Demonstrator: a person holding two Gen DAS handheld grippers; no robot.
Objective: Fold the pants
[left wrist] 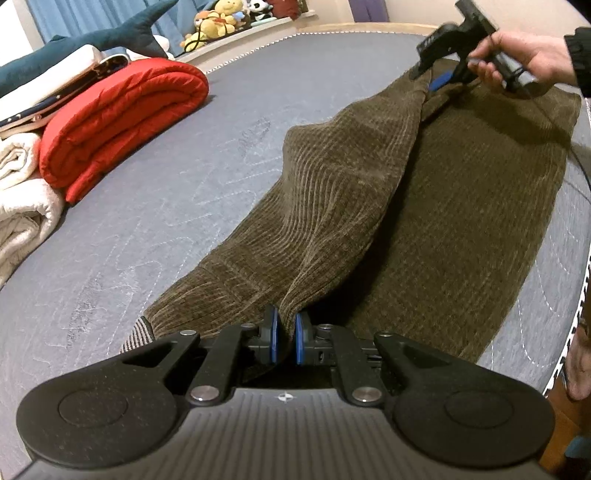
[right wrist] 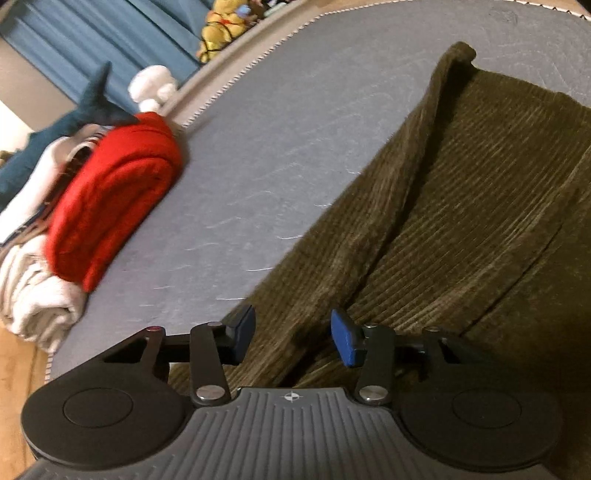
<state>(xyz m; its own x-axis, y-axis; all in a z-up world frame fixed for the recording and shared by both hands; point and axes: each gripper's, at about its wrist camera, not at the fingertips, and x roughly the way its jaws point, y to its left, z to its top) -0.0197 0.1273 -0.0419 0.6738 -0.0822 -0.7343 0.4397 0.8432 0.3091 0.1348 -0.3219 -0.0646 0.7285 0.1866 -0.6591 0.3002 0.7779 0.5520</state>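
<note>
Olive-brown corduroy pants (left wrist: 424,206) lie on a grey mattress (left wrist: 166,177). My left gripper (left wrist: 286,334) is shut on a bunched edge of the pants near me and lifts a ridge of cloth. In the left wrist view my right gripper (left wrist: 439,75), held by a hand, sits at the far end of the pants, where cloth hangs up toward it. In the right wrist view the pants (right wrist: 461,206) spread out below and my right gripper (right wrist: 293,338) is open, its blue pads apart over the cloth with nothing between them.
A rolled red blanket (left wrist: 118,122) and white towels (left wrist: 22,206) lie at the mattress's left side, with a dark blue shark plush (left wrist: 92,40) behind. Stuffed toys (left wrist: 218,18) sit on a ledge by blue curtains. The mattress's right edge (left wrist: 580,258) is close to the pants.
</note>
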